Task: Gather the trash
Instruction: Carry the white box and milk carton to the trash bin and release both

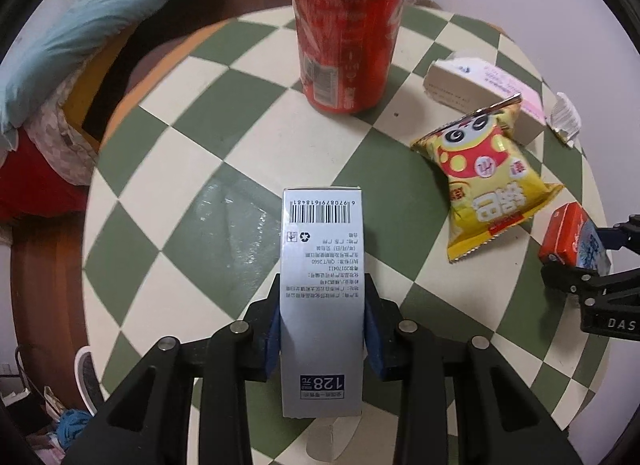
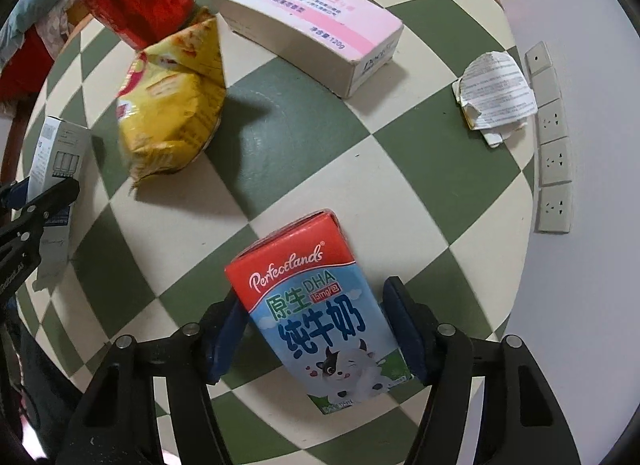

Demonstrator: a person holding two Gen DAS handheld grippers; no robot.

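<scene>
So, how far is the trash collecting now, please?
Nothing shows as collected yet; no bin is in view. In hand: the left gripper is shut on the grey box, and the right gripper brackets the milk carton, its pads not clearly pressing. Left on the table: red can, yellow snack bag, pink box, crumpled paper.

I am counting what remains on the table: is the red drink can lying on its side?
No, the red drink can stands upright on the green-and-cream checkered table.
</scene>
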